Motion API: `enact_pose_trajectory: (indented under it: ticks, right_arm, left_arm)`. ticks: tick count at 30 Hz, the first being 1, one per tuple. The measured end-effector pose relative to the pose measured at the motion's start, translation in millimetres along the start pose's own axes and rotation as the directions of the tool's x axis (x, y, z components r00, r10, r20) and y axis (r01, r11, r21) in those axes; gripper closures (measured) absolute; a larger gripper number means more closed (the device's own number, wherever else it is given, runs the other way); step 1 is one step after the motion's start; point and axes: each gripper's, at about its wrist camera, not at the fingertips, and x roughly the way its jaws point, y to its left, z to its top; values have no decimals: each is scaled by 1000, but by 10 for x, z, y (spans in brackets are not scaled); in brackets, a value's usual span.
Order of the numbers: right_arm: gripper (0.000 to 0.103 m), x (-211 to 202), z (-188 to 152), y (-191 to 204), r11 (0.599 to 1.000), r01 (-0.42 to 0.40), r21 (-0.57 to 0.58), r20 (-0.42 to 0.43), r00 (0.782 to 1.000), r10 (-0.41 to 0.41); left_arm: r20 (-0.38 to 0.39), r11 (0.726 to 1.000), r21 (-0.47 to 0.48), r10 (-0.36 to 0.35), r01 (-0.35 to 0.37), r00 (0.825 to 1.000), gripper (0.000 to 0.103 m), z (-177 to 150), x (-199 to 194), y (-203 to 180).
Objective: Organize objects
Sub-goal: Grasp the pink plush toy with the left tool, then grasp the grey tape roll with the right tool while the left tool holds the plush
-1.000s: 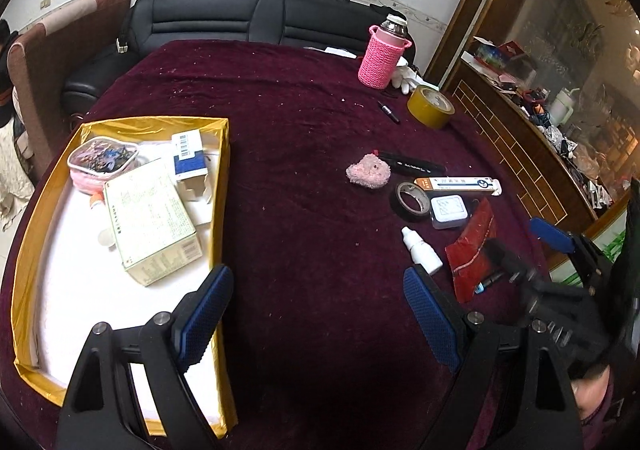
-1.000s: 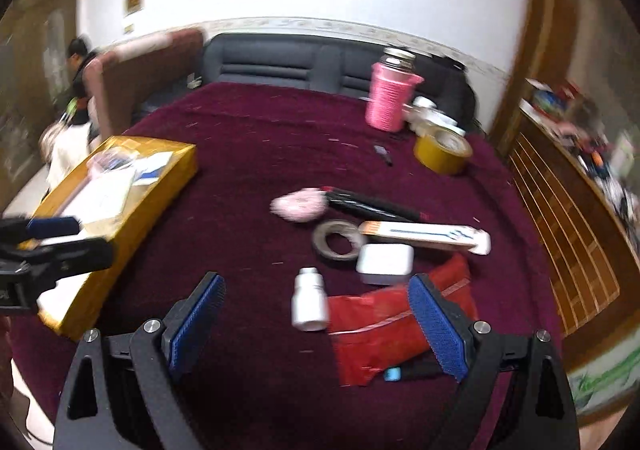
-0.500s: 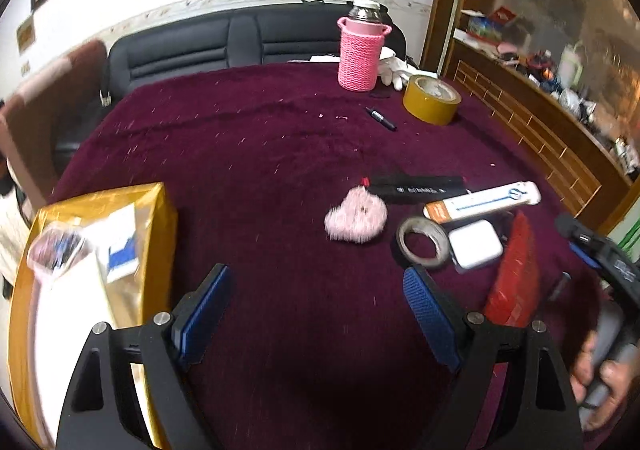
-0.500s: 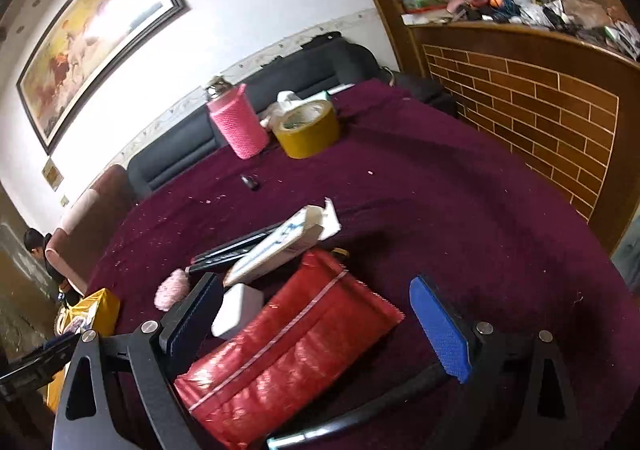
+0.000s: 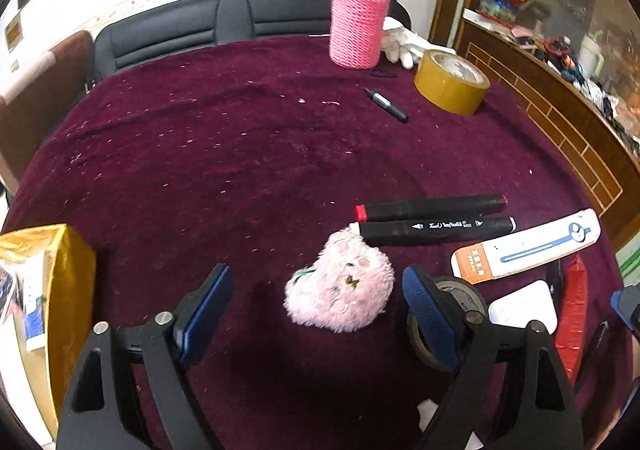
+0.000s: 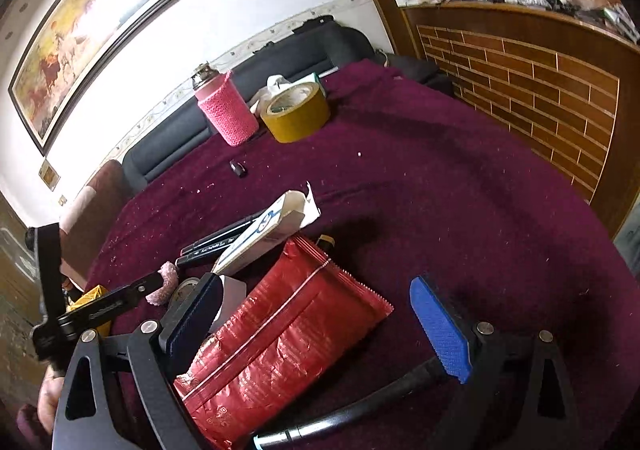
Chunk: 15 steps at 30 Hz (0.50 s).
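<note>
My left gripper (image 5: pixel 316 314) is open and low over the maroon cloth, with a pink plush toy (image 5: pixel 340 290) between its fingers. Two black markers (image 5: pixel 432 220), a white and orange tube box (image 5: pixel 528 246), a tape ring (image 5: pixel 452 290) and a white charger (image 5: pixel 524 308) lie to the right. My right gripper (image 6: pixel 316 330) is open, its fingers on either side of a red foil packet (image 6: pixel 280 338). A black pen (image 6: pixel 360 406) lies under its right finger. The gold tray (image 5: pixel 60 282) is at the left edge.
A pink knitted bottle (image 5: pixel 358 18), a yellow tape roll (image 5: pixel 450 84), a white glove (image 5: pixel 400 40) and a small black pen (image 5: pixel 386 104) stand at the far side. A black sofa (image 5: pixel 208 26) is behind the table. A brick-patterned wooden counter (image 6: pixel 540 78) is on the right.
My left gripper moved right and down from the tray to the pink plush toy. My right gripper swung right and dropped close over the red packet.
</note>
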Motion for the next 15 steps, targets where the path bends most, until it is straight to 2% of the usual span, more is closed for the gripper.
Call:
enact_pose_trajectory:
  ticks: [3,4,10,15]
  right_arm:
    - [6,10,-7,-22,1000,-13,11,-10,1000,13]
    - [6,9,-10,-17,1000,-13,9,-11,1000,13]
    - [5,39,-10,3,1000,-16,-5,-20,1000,16]
    - [5,57,-18,-9,1000,1,-10,-21,1000,-2]
  left_arm:
    - [-36,999,45,-1,2,999,43,-10,112,-77]
    - [-49,999,51,-3,6,999,56,-18,146,-93]
    - [-39,1000,12,-8,8,999,64,-50,98,-51]
    - [-6,999,-39,-38,38,999,64,-105,-114,35]
